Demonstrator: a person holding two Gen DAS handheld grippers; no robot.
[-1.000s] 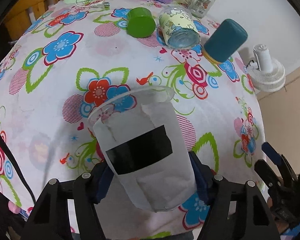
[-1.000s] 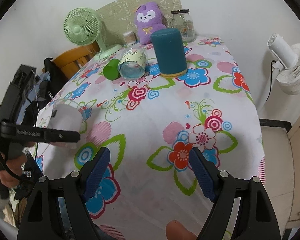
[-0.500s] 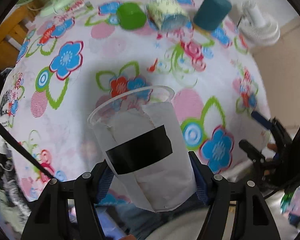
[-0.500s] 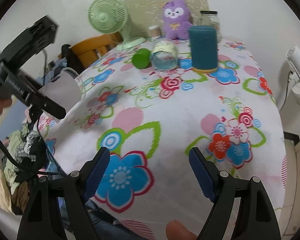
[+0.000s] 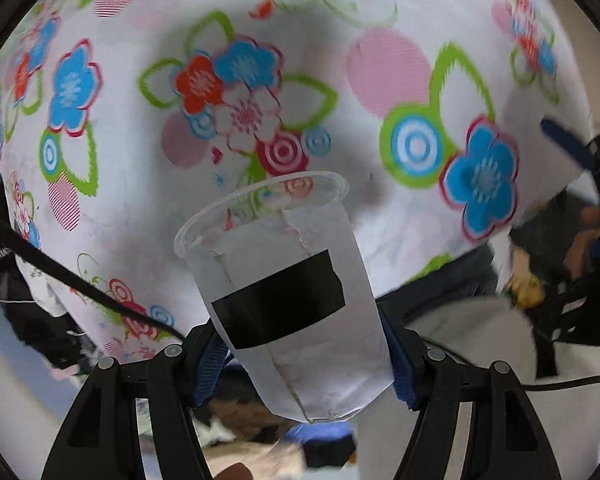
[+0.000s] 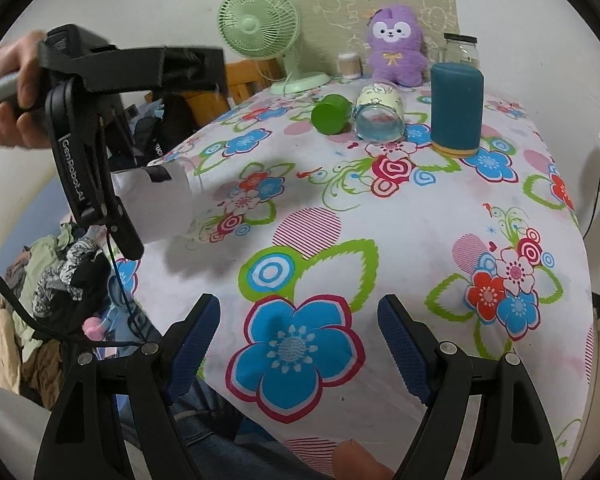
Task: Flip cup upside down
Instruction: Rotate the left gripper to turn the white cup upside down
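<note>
The left gripper (image 5: 304, 360) was closed on the clear plastic cup wrapped in white paper with a black tape strip (image 5: 288, 292); its two blue-padded fingers (image 5: 208, 364) pressed the lower part of the cup from both sides. In the right wrist view the cup (image 6: 156, 204) was held in the air above the near left edge of the table covered with a white cloth with coloured flowers (image 6: 380, 220), lying almost on its side with the open rim pointing toward the table. A dark shadow lay on the cloth just beyond the rim.

The right gripper (image 6: 300, 344) was wide open and held nothing; it hung over the near edge of the same table, well apart from the cup.

At the far end of the table stood a dark teal cylinder with a yellow base (image 6: 456, 110). Just beside it, to the left, lay a glass jar with a pale printed label (image 6: 378, 114) on its side, and next to that a small green cup (image 6: 330, 114), also on its side. Behind them stood a purple plush toy (image 6: 396, 50), a pale green desk fan (image 6: 260, 24) and an upright glass jar with a dark lid (image 6: 462, 50).
</note>
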